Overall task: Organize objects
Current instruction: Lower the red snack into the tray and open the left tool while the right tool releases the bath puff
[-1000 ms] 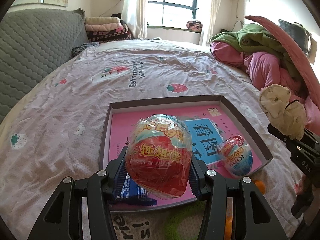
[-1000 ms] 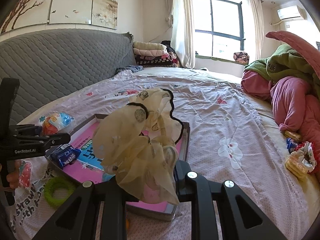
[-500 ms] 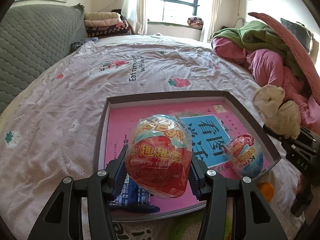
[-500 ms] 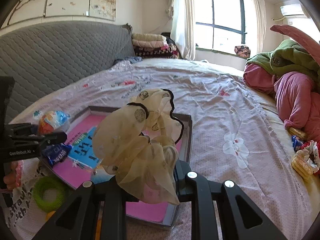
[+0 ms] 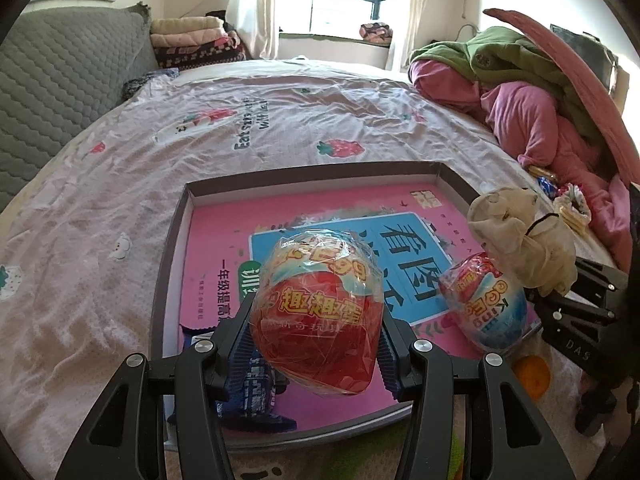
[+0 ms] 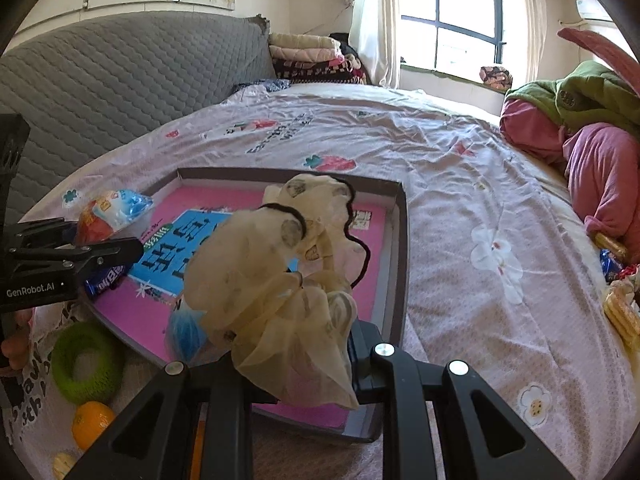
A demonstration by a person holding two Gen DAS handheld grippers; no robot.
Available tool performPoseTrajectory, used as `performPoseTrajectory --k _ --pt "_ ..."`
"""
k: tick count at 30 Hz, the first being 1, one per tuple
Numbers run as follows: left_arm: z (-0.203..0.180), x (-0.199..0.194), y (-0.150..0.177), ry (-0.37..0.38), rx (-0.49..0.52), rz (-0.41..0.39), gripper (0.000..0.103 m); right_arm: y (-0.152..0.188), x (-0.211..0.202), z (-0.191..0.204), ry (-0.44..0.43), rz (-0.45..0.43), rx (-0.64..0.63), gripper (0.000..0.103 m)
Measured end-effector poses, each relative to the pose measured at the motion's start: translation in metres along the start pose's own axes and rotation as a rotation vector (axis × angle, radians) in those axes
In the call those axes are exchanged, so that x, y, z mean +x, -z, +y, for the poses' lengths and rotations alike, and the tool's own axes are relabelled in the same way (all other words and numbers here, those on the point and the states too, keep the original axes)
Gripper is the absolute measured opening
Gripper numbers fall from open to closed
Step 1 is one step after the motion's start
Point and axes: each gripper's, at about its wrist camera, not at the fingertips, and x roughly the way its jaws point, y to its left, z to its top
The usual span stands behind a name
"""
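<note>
My left gripper (image 5: 316,328) is shut on a red and blue wrapped toy egg (image 5: 320,308), held above the near part of a shallow box (image 5: 172,240) with a pink printed bottom. A second wrapped egg (image 5: 486,304) and a dark blue snack packet (image 5: 256,392) lie in the box. My right gripper (image 6: 304,344) is shut on a cream ruffled scrunchie (image 6: 280,280) with black trim, held over the box's near right corner (image 6: 400,260). From the right wrist view the left gripper (image 6: 64,256) with its egg (image 6: 112,216) shows at the box's left side.
The box lies on a pink patterned bedsheet (image 5: 100,220). A green ring (image 6: 86,360) and an orange ball (image 6: 92,420) lie near the box's front edge. Snack packets (image 6: 620,308) sit by piled pink and green bedding (image 5: 520,92) at the right. A grey quilted headboard (image 6: 100,92) stands left.
Both grippers have sunk toward the box, which now looms larger in both views. The scrunchie has moved in over the box's right side. Both grips are unchanged.
</note>
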Motion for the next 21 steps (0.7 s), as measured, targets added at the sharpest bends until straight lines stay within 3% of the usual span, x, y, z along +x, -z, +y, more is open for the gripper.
performPoseTrajectory --k 12,17,21 --pt "-0.007 0.009 0.004 0.007 0.027 0.022 0.054 0.005 0.002 0.008 -0.019 0.024 -0.026 0.025" --pt "-0.009 0.010 0.005 0.000 0.042 0.021 0.054 0.006 0.000 0.010 -0.037 0.025 -0.034 0.032" --pt "-0.010 0.010 0.006 0.000 0.048 0.021 0.055 0.005 -0.003 0.013 -0.026 0.015 -0.051 0.048"
